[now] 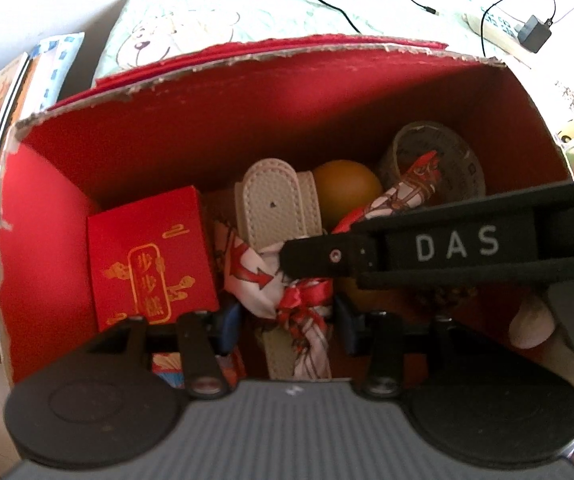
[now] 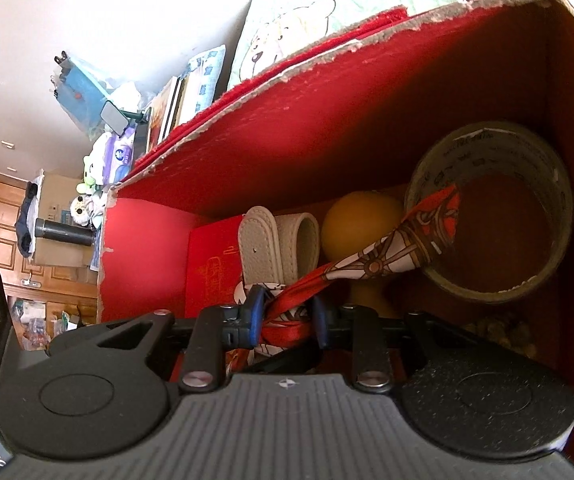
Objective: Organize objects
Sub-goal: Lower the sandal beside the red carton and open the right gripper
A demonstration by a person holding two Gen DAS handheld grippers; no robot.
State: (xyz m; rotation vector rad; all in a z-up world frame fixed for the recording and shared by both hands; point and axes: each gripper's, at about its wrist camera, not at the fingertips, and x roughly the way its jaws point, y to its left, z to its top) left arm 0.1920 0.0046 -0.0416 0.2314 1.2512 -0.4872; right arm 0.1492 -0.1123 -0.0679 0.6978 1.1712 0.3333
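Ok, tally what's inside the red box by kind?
Small red gift box: 1
Beige strap: 1
Orange ball: 1
Tape roll: 1
Patterned scarf: 1
Total: 5; the corners are dark, more may hide.

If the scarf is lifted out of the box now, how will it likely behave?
The scarf looks thin and limp, so it would probably drape and trail. One end lies inside the tape roll, so it may drag or tip that. The right gripper is pinching bunched folds; smooth fabric might slip.
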